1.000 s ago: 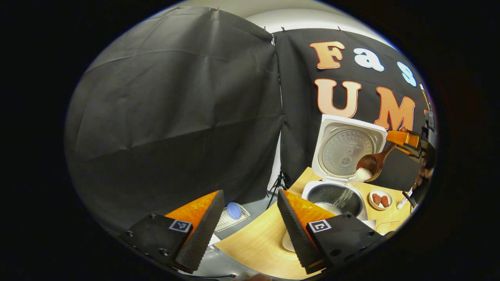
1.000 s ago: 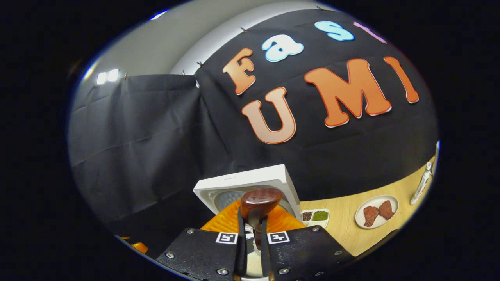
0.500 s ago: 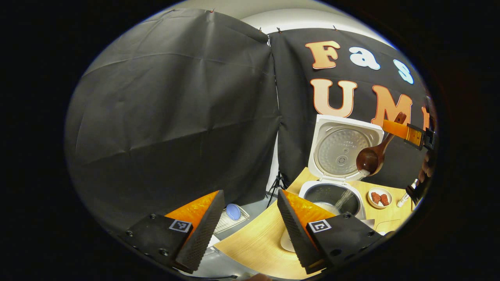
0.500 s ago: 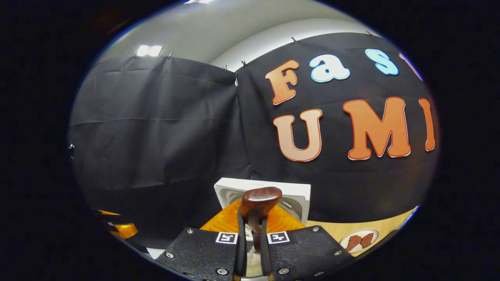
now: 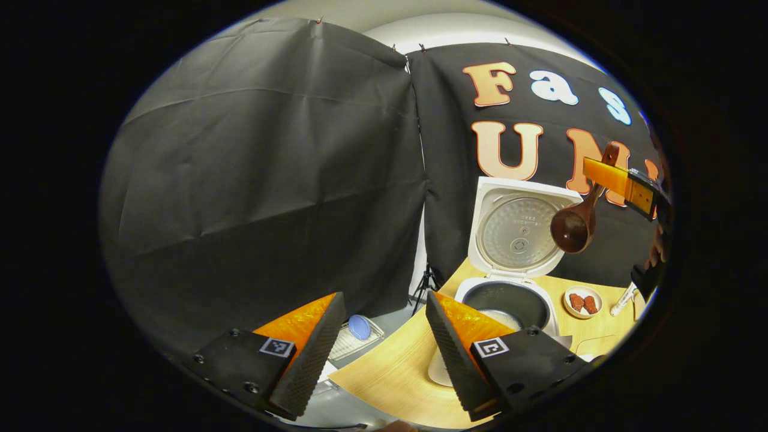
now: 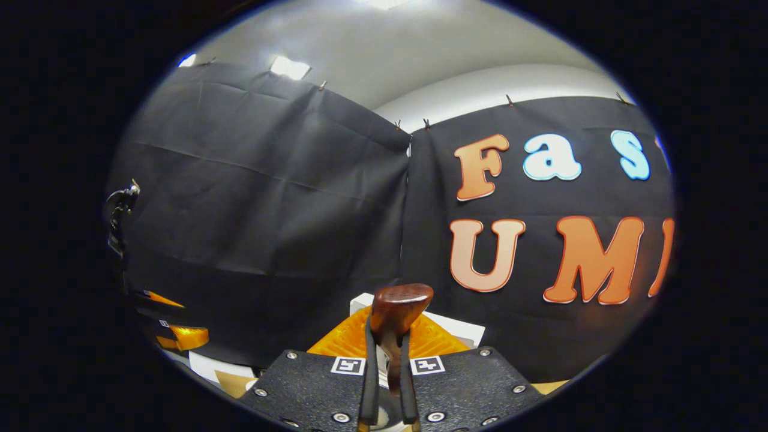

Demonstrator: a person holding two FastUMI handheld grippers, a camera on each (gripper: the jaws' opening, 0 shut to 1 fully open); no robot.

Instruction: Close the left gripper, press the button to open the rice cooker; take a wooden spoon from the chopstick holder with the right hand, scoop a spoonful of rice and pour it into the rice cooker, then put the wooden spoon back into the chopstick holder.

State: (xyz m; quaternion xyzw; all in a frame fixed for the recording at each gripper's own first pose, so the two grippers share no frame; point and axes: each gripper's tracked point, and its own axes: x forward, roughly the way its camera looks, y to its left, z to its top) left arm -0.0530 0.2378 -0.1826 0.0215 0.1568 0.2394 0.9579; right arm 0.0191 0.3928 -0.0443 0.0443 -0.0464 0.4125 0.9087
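In the left gripper view the white rice cooker [image 5: 507, 288] stands open on the wooden table, lid [image 5: 519, 231] upright, with some white rice [image 5: 497, 314] in the dark pot. The brown wooden spoon [image 5: 573, 227] hangs above and right of the pot, bowl down and empty. My right gripper [image 5: 618, 179] holds its handle from the right. In the right gripper view that gripper [image 6: 387, 345] is shut on the spoon handle [image 6: 399, 305], whose end sticks up between the fingers. My left gripper [image 5: 384, 306] stands open, low at the table's near left, holding nothing.
A small plate with red pieces [image 5: 583, 302] and a slim bottle [image 5: 621, 299] stand right of the cooker. A white dish [image 5: 437, 373] peeks out by my left gripper's right finger. A wire rack with a blue item [image 5: 359, 329] lies on the floor beyond the table [image 5: 390, 372].
The rice stream from the spoon into the pot has stopped. My right gripper has lifted the spoon higher above the cooker, and its view now tilts up toward the wall. The left gripper stayed put.
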